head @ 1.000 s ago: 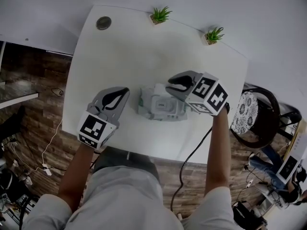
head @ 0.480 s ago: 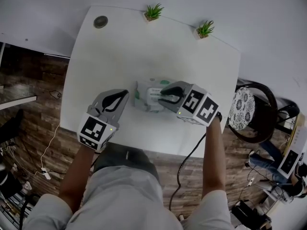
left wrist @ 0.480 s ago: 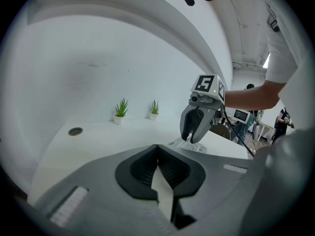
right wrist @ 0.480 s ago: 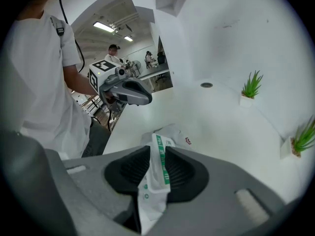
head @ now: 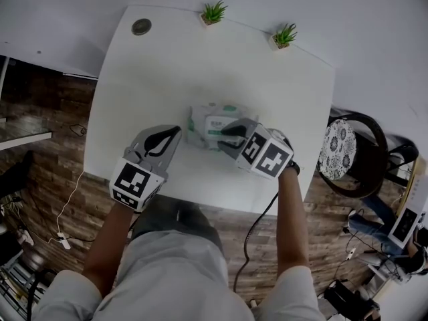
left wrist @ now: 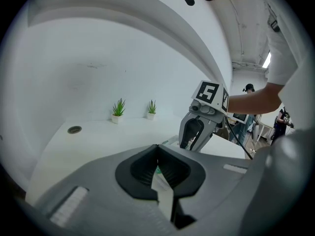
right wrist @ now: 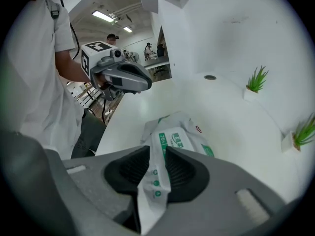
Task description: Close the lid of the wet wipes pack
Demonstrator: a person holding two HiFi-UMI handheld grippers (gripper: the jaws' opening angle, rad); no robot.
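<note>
The wet wipes pack (head: 208,120) lies white and green near the middle of the white table (head: 287,92). My right gripper (head: 227,131) is at the pack's near right side, shut on the pack's thin label flap (right wrist: 151,181). In the right gripper view the flap runs up between the pads (right wrist: 179,168), over the pack (right wrist: 187,136). These jaws have just been opening slightly, with the flap still between them. My left gripper (head: 175,131) hovers just left of the pack, shut on nothing; in its own view the jaws (left wrist: 157,149) meet, and the right gripper (left wrist: 194,134) stands beyond them.
Two small potted plants (head: 212,13) (head: 284,35) stand at the table's far edge, and a round cable grommet (head: 141,27) sits at the far left corner. A chair (head: 354,156) stands off the right edge. A cable (head: 257,226) hangs below the right gripper.
The right gripper has moved left and nearer across the pack, drawing the flap with it; the pack's printed top now shows. The left gripper has hardly shifted.
</note>
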